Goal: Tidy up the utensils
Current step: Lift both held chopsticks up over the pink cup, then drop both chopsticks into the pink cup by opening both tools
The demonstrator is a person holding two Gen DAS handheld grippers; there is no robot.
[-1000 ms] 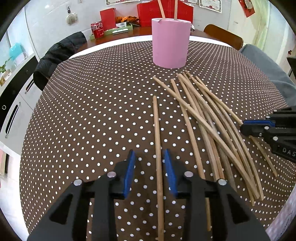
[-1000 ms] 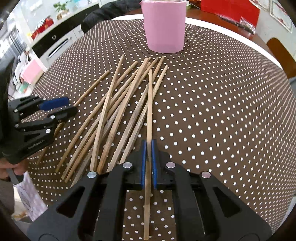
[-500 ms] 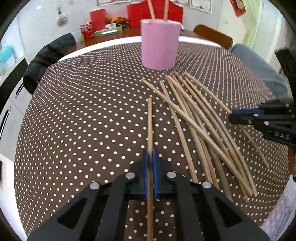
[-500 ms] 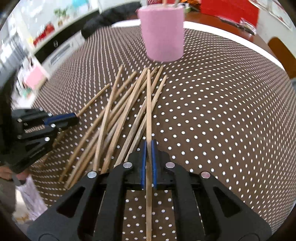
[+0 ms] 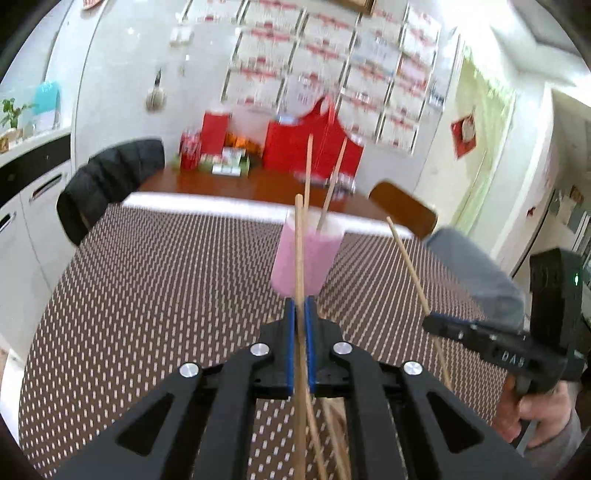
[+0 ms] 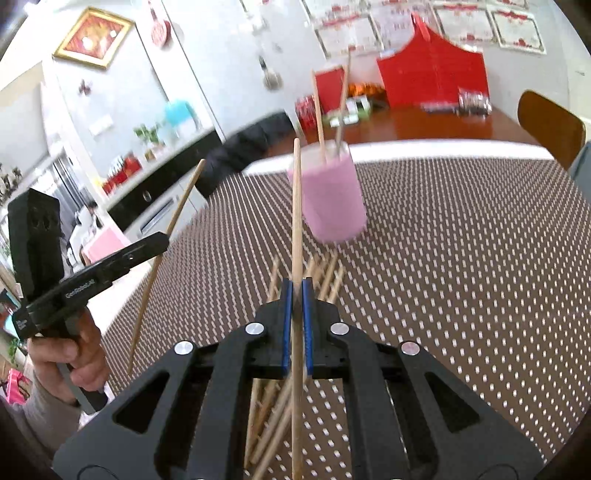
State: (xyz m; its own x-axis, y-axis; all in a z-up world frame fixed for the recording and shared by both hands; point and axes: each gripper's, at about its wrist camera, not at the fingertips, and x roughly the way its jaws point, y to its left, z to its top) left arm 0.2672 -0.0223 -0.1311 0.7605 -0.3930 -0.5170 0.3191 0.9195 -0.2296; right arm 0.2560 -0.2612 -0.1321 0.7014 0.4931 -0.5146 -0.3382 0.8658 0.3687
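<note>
Chopsticks, thin wooden: we clamp one in our left gripper, another in our right gripper, lifted clear for dropping into the pink cylindrical cup mid-table; remaining chopsticks lie before it.

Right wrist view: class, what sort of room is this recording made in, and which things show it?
Probably a home dining room or kitchen: a table under a dotted tablecloth, a wooden chair, white cabinets with a dark counter, and framed certificates on the wall.
</note>
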